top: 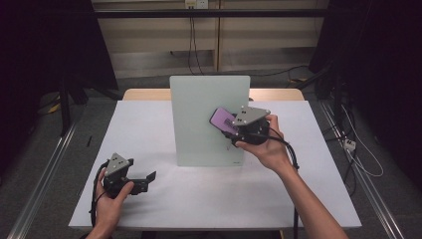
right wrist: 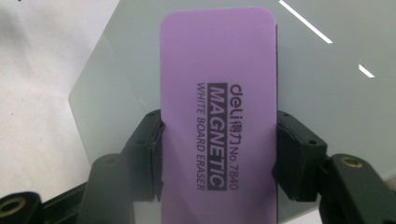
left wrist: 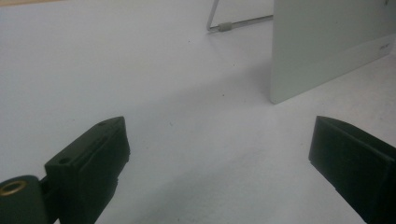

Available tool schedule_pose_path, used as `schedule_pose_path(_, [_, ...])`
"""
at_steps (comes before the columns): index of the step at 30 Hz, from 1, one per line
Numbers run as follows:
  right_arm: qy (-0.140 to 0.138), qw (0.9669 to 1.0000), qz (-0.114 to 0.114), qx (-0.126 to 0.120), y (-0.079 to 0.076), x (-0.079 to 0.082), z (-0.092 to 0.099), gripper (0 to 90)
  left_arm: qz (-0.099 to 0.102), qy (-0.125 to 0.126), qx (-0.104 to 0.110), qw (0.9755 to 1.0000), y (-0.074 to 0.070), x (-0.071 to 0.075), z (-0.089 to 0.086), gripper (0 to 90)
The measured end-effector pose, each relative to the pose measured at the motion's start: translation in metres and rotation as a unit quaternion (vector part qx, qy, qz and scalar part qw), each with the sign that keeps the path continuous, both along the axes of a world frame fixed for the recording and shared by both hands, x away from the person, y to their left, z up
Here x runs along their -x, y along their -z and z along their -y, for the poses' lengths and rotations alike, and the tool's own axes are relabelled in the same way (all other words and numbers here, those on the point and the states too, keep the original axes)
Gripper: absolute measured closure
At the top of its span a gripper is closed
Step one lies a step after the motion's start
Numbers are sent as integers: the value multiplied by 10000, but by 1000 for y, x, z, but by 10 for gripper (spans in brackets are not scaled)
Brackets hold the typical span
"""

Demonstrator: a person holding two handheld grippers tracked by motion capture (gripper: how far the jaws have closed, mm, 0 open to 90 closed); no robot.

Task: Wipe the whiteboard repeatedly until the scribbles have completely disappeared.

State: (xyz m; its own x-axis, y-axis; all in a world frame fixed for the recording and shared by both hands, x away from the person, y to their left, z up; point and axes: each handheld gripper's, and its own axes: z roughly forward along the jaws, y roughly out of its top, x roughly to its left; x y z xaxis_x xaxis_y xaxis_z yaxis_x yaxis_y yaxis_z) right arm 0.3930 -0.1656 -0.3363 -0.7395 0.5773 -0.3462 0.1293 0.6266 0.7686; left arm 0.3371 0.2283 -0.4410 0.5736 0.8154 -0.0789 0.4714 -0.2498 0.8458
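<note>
Left gripper (top: 144, 178), jaws apart and empty, rests on the table (top: 164, 199) at 7 o'clock. Right gripper (top: 234, 128), at 2 o'clock, is clamped on the purple eraser (right wrist: 217, 112), held against the upright whiteboard (top: 199, 109).

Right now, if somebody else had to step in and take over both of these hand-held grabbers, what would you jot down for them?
Right gripper: shut on the purple eraser, held in front of the upright whiteboard; whether it touches the board cannot be told.
Left gripper: open, holding nothing, low over the white table near the front left.
Board: stands mid-table on a wire stand; its face looks blank.
Done: eraser picked up and brought to the board.
Left: probably wipe the board, then set the eraser down.
</note>
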Motion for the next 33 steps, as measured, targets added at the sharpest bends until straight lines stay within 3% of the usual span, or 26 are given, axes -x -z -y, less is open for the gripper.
schedule_pose_path(8, [-123,9996,-219,89,26,9,0,411,-10,46,-34,10000,1,-1,2,49])
schedule_pose_path(25, [-376,9974,-515,332,48,14,-12,411,2,36,-20,10000,0,-1,1,49])
schedule_pose_path(31, [-398,9969,-595,332,47,13,-13,411,1,20,-17,10000,0,-1,1,49])
schedule_pose_path(33, [-359,9977,-498,289,38,10,-11,411,-5,23,-21,10000,0,-1,1,49])
